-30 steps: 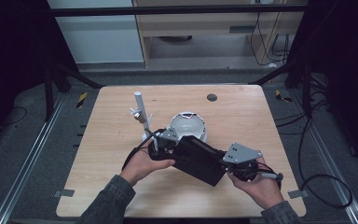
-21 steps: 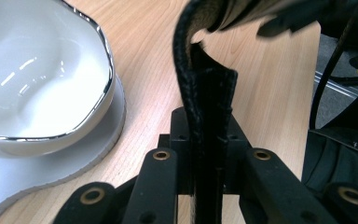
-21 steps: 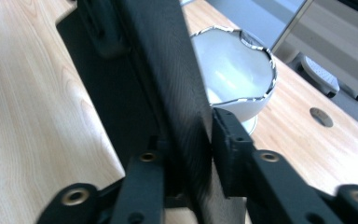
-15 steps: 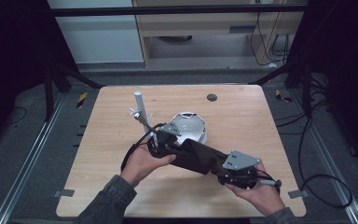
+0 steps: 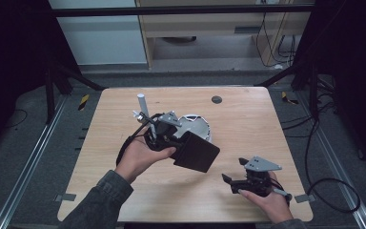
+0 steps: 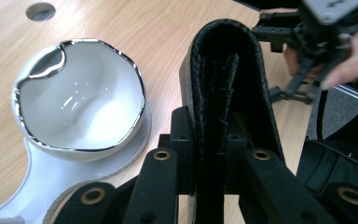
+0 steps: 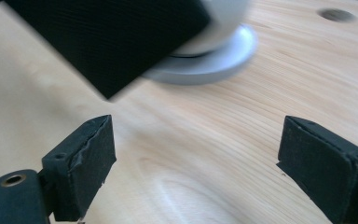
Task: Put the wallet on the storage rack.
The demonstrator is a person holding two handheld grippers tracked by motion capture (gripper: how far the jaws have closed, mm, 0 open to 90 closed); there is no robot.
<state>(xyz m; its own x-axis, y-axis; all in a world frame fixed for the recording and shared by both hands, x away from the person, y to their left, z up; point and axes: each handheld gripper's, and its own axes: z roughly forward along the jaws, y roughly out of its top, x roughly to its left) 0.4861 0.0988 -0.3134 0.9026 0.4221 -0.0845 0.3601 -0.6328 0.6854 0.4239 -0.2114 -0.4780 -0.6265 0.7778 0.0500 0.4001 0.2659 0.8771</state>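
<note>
The light wooden rectangular worktop is carrying all items, with a small dark round hole sitting near its far edge. The shiny silver-white bowl-shaped object on a flat white base is resting on the worktop toward its middle, and a white upright cylindrical post is standing just beside it on the person's left. The black textured folded leather pouch is being held clear of the worktop, hanging in front of and partly over the bowl-shaped object; in the left gripper view its folded spine is running straight up between the jaws. The left gripper is clenched on one end of this pouch, with both pads pressing on its faces. The right gripper is sitting low near the worktop's near right edge, well apart from the pouch; its jaws have just been opening and are standing wide, with bare wood between them in the right gripper view.
</note>
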